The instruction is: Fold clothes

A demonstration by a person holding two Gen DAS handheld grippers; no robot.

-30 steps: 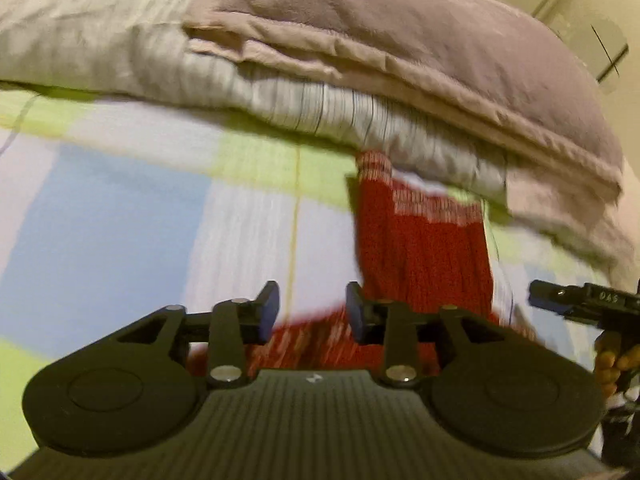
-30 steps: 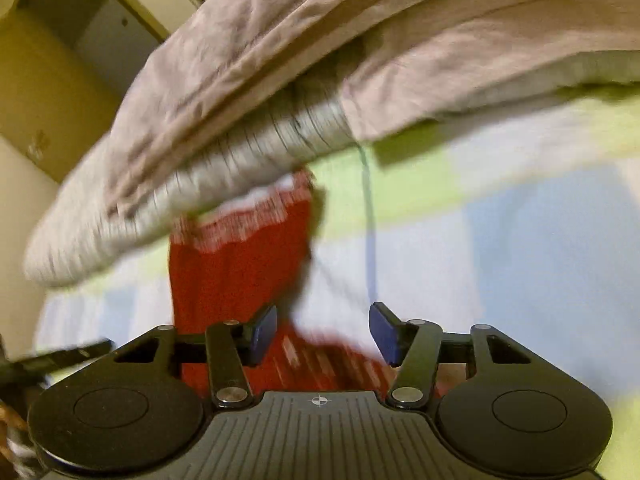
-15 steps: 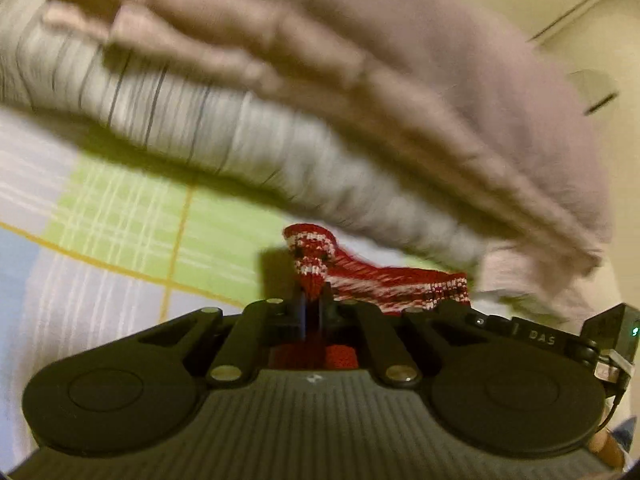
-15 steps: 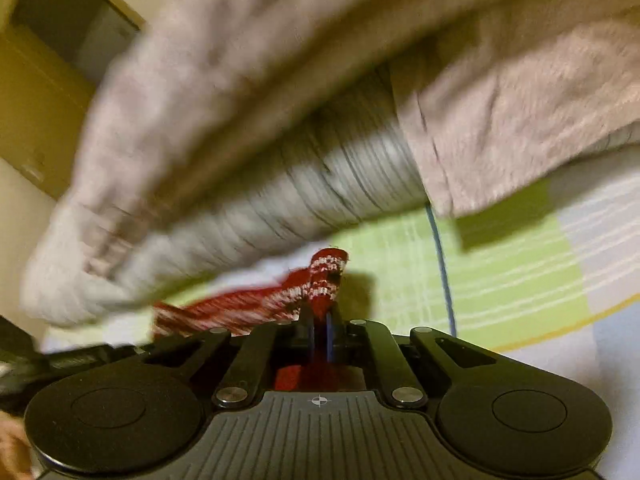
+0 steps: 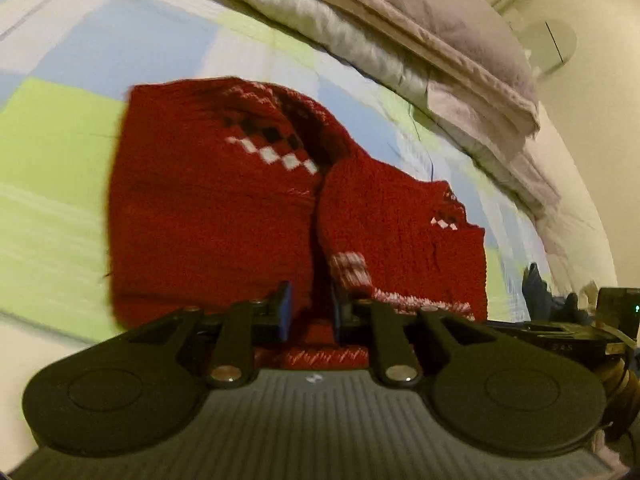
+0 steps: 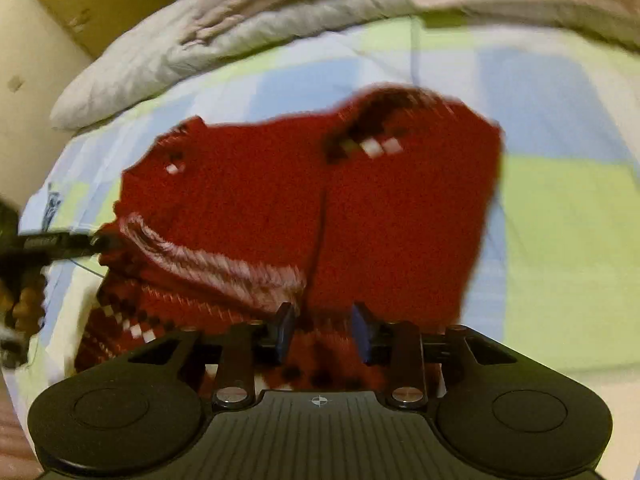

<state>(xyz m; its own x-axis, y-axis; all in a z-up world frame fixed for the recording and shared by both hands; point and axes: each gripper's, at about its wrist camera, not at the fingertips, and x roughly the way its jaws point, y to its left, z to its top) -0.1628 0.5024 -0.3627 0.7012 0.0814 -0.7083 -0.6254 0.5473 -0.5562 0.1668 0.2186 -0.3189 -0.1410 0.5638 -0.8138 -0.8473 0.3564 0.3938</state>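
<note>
Looking along both claws, we see the red knit sweater lying folded on the checked bedsheet, neckline pointing towards the bedding pile; left gripper and right gripper are opening, knit between their jaws, unpressed.

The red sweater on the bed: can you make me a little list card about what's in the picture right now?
garment: red sweater, knitted, with white and dark diamond checks
lying on: checked bed sheet in green, blue and white
shape: folded over itself
behind it: grey quilt piled up
left gripper: jaws opening, over the near hem
right gripper: jaws opening, over the near edge
</note>
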